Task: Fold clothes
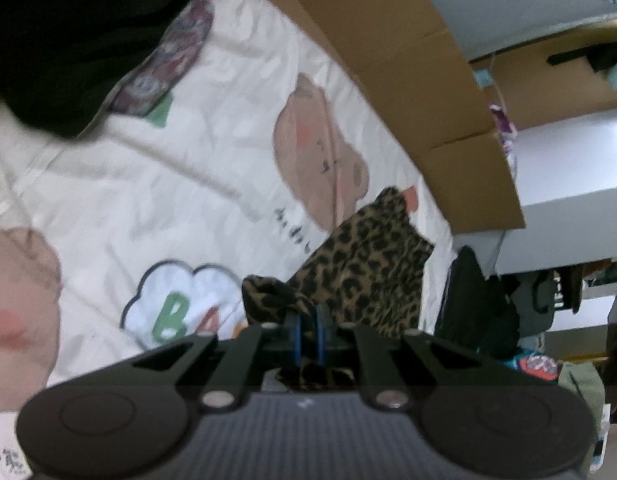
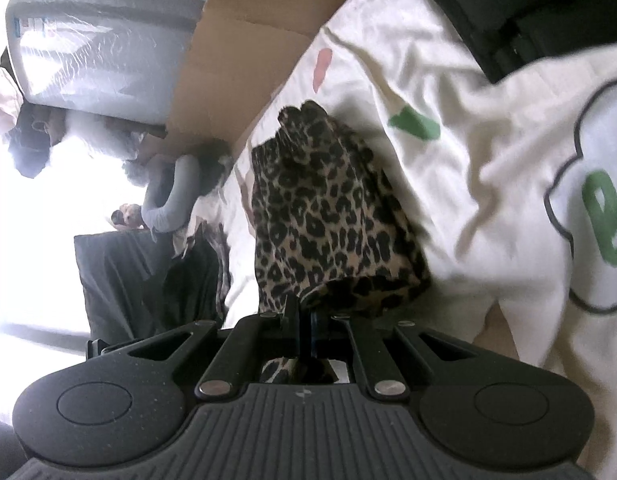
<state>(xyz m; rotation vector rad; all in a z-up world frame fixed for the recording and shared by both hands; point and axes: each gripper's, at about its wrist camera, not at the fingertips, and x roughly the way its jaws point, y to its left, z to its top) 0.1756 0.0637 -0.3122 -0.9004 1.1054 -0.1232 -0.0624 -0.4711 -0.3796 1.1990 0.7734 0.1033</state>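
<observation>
A leopard-print garment (image 2: 328, 216), tan with black spots and bunched into soft folds, lies on a cream cartoon-print bedsheet (image 2: 488, 152), its long axis running away from both grippers toward a cardboard box (image 2: 236, 56). The left gripper (image 1: 308, 330) and right gripper (image 2: 304, 322) each pinch its near edge.

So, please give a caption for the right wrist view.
Right claw shut on leopard-print fabric garment above white cartoon-printed bedsheet.
</observation>
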